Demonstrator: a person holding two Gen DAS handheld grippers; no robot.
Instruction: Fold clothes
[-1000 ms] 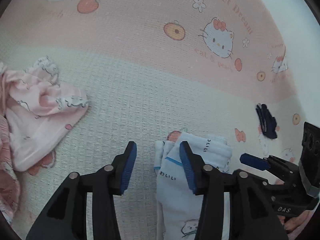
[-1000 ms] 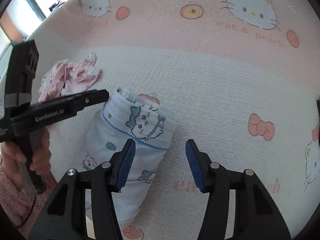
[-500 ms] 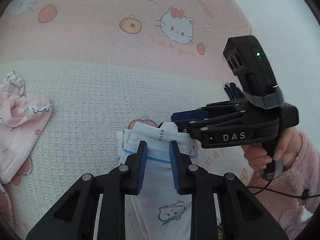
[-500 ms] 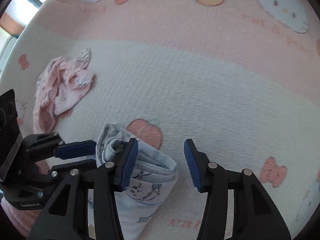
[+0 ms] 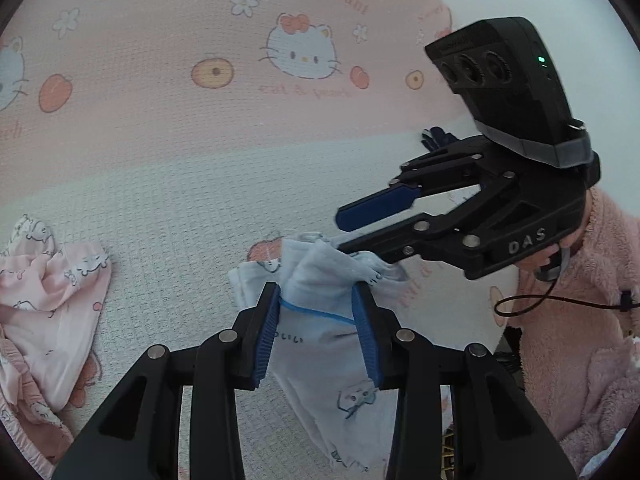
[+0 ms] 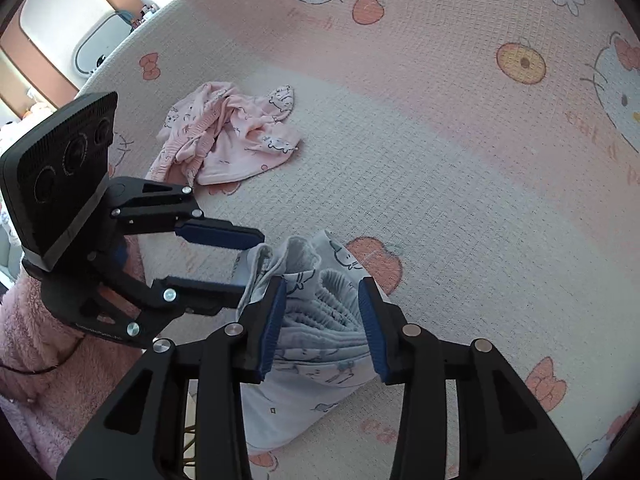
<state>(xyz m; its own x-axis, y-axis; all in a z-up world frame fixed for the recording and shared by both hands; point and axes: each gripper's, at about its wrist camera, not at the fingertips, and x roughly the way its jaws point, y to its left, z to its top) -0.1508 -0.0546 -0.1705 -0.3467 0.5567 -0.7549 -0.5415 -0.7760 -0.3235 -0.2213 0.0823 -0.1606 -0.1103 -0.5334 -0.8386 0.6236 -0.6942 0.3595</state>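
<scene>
A waffle-weave blanket (image 5: 168, 184) covers the whole work surface, pink toward the far side and white nearer, printed with cartoon cats, peaches and bows. In the right wrist view a room shows beyond the blanket's far left edge, with orange walls (image 6: 12, 46) and a rounded white panel (image 6: 60, 12); small items there are too blurred to name.

The pale blue garment (image 5: 324, 280) lies bunched near the blanket's near edge, its gathered top raised between the two tools. The left gripper (image 5: 320, 320) has its jaws opening, with the blue cloth filling the gap and touching both pads. The right gripper (image 6: 322, 320) has its jaws closing around the ribbed waistband (image 6: 336, 300), which sits between the pads.

A crumpled pink garment (image 6: 228, 136) lies well apart, off to the left. A pink fleecy sleeve (image 5: 580, 320) shows at the right edge.
</scene>
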